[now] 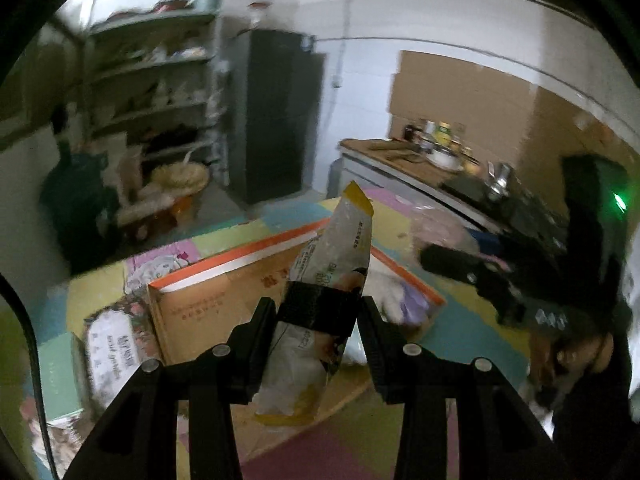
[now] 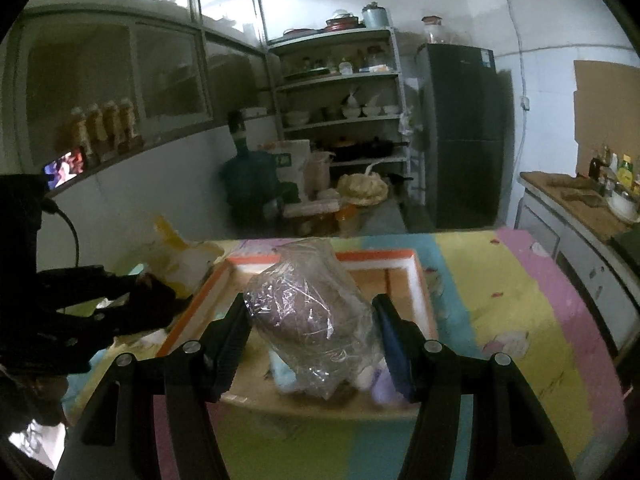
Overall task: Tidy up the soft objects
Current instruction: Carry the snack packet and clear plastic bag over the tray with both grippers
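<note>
Left claw (image 1: 318, 312) clamps a snack packet (image 1: 332, 276); right claw (image 2: 314, 334) grips a clear-wrapped bundle (image 2: 308, 312) above the box (image 2: 416, 276).

Pastel foam mat (image 2: 500, 280), cardboard box (image 2: 416, 276) – packets (image 1: 108, 340) beside

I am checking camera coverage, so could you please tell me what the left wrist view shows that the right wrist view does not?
Only the left wrist view shows the left hand-held gripper shut on the yellow-trimmed snack bag, and the sink faucet on the counter.

Only the right wrist view shows the right hand-held gripper shut on a clear plastic-wrapped bundle, plus the lit phone screen on the ledge.

Both show the orange-rimmed cardboard box, the colourful floor mat, the shelving rack and the dark fridge.
</note>
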Demonstrator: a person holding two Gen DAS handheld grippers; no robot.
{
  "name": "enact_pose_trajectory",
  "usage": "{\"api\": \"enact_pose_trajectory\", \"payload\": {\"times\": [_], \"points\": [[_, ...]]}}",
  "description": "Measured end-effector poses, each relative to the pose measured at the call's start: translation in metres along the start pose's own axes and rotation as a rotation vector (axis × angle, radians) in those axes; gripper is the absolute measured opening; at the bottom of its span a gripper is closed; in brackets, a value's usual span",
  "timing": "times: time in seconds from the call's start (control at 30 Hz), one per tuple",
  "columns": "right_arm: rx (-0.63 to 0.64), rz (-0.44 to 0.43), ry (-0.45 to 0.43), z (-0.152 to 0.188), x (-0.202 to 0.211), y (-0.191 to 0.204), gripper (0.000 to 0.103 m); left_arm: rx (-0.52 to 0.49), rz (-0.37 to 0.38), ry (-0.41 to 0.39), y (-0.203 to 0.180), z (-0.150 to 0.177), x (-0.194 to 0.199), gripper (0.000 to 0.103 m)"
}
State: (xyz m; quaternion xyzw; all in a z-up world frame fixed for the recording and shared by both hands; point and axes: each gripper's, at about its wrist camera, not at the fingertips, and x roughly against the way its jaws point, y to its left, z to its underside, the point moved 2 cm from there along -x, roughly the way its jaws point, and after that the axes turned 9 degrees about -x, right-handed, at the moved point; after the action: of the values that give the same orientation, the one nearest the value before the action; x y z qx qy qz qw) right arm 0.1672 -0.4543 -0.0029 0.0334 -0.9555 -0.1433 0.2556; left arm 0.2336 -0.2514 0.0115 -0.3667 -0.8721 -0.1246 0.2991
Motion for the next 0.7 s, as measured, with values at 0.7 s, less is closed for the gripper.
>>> {"api": "enact_pose_trajectory", "payload": {"times": [0.7], "points": [[-0.078, 0.056, 0.202, -0.040, -0.113, -0.068, 0.063, 0.346, -0.148, 0.253, 0.055, -0.029, -0.143, 0.043]]}}
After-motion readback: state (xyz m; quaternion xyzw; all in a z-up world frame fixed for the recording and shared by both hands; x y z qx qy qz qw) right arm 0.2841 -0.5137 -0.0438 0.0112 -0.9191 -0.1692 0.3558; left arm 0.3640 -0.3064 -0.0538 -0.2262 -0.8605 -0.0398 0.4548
